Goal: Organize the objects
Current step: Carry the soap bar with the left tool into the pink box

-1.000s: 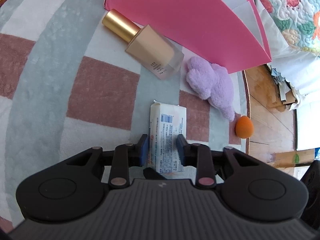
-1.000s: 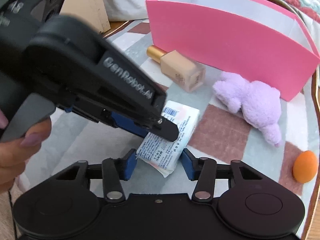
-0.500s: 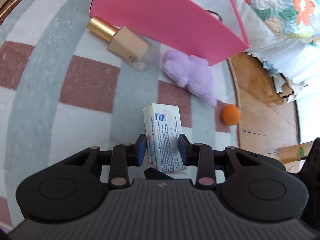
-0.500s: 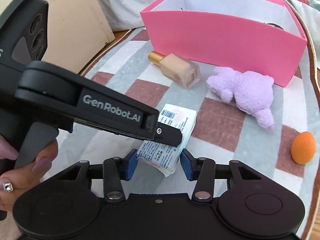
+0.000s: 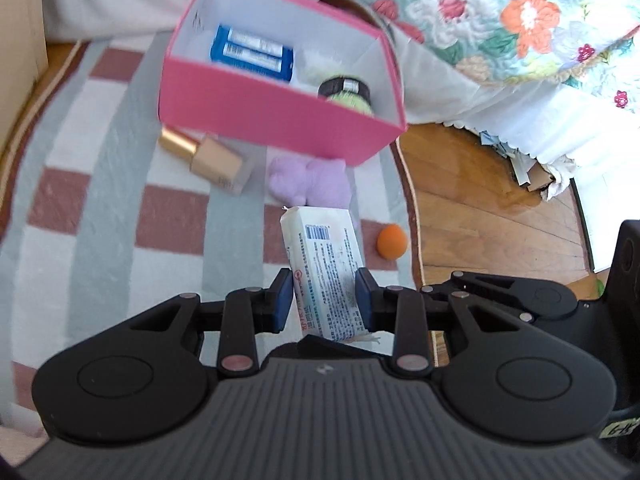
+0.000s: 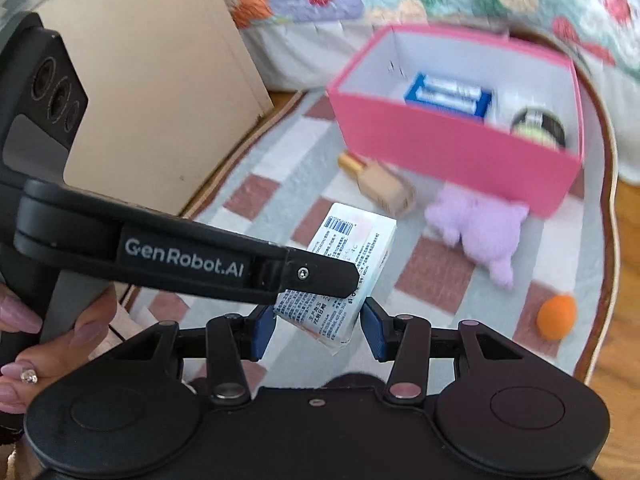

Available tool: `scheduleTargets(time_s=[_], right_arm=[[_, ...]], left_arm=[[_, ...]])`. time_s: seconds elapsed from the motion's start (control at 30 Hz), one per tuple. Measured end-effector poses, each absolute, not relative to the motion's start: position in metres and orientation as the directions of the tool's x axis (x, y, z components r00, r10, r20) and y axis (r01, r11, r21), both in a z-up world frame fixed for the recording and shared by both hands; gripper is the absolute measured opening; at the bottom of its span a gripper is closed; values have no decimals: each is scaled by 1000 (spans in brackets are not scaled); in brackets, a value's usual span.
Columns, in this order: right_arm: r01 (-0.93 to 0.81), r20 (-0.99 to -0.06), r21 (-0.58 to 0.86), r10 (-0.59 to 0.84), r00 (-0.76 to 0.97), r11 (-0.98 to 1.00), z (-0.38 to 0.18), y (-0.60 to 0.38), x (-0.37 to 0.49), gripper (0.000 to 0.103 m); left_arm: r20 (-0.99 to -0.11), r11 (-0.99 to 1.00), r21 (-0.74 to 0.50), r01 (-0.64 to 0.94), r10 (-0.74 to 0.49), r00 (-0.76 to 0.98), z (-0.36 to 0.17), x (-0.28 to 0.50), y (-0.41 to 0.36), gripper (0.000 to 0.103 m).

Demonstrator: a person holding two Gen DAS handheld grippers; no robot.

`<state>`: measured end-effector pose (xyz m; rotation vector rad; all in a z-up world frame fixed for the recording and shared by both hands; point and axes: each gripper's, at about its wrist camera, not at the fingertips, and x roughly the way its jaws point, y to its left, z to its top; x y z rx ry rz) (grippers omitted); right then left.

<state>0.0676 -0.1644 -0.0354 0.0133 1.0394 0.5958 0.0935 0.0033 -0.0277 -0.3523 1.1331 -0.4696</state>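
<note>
Showing a barcode and fine print, the white wrapped packet (image 5: 326,276) sits clamped between both the left claw (image 5: 323,300) and right claw (image 6: 318,326).

The left gripper (image 5: 323,300) points steeply downward, its blue pads (image 5: 283,300) pressed against both long sides of a white tissue packet (image 5: 324,264), which hangs clear of the floor. In the right wrist view the left gripper's black finger crosses from the left (its side bears white lettering), and the person's left hand (image 6: 52,344) wraps its handle. The right gripper (image 6: 318,330) also tilts down, its blue pads flanking the same packet's lower end; the contact there is unclear.
</note>
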Motion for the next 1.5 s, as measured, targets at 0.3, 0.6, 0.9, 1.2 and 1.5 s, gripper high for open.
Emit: scheduleTargets(time_s=[0.3, 0.6, 0.9, 1.2, 1.5], right_arm=[[-507, -771, 246, 483, 414, 826, 26, -158, 83, 52], [-519, -719, 155, 456, 524, 841, 63, -160, 125, 52], [-415, -720, 171, 401, 567, 894, 29, -183, 197, 52], [-304, -788, 232, 362, 497, 924, -35, -194, 268, 52], [-181, -842, 252, 308, 443, 951, -86, -190, 303, 51]], left_arm=[[-769, 851, -483, 208, -525, 364, 37, 118, 11, 32], [-732, 859, -447, 248, -511, 451, 73, 170, -4, 33], [-719, 849, -492, 195, -522, 460, 26, 241, -37, 33], [-739, 820, -566, 85, -551, 387, -51, 311, -48, 33], [-753, 812, -583, 43, -559, 347, -104, 350, -58, 32]])
